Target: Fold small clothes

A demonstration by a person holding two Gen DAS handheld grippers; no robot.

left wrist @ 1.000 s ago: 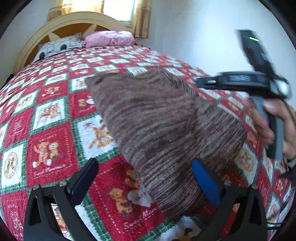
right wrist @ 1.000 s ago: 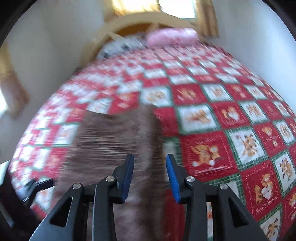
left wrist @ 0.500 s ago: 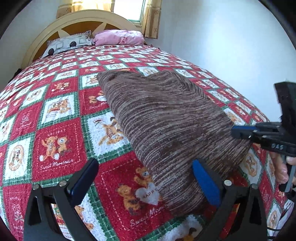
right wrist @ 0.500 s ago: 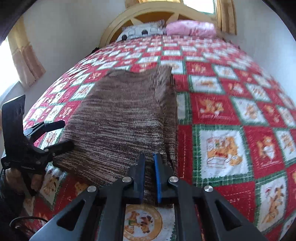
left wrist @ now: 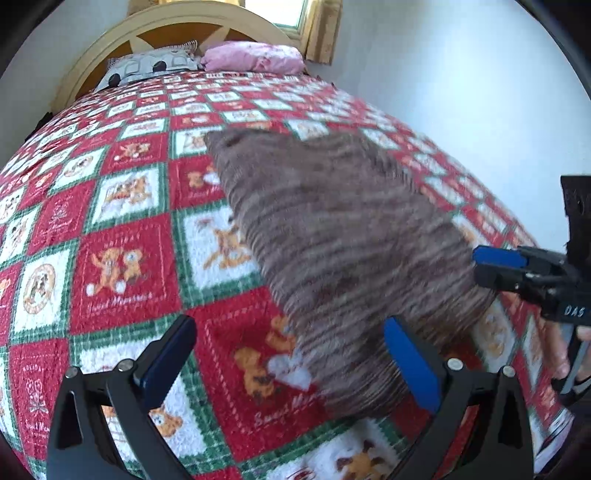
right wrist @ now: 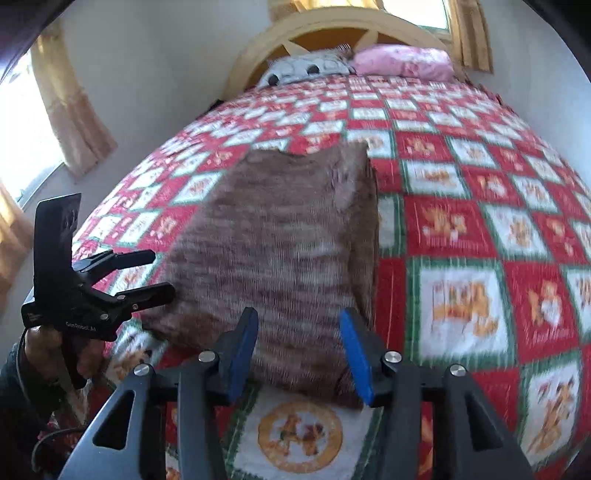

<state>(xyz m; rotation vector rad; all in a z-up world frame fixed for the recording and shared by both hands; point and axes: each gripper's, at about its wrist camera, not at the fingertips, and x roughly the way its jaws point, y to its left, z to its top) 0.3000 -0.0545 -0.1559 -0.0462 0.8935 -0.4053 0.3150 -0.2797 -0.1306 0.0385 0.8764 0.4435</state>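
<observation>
Brown striped knitted garment (left wrist: 343,251) lies flat on the red, white and green checked teddy-bear bedspread (left wrist: 122,258), lengthwise toward the cream arched wooden headboard (right wrist: 332,33). Left gripper (left wrist: 288,354): fingers spread wide, holding nothing, over the garment's near left corner. Right gripper (right wrist: 299,347): fingers parted, empty, at the garment's near edge. Pink pillow (right wrist: 402,61) and grey patterned pillow (right wrist: 306,68) at the bed's head. Both views motion-blurred.
</observation>
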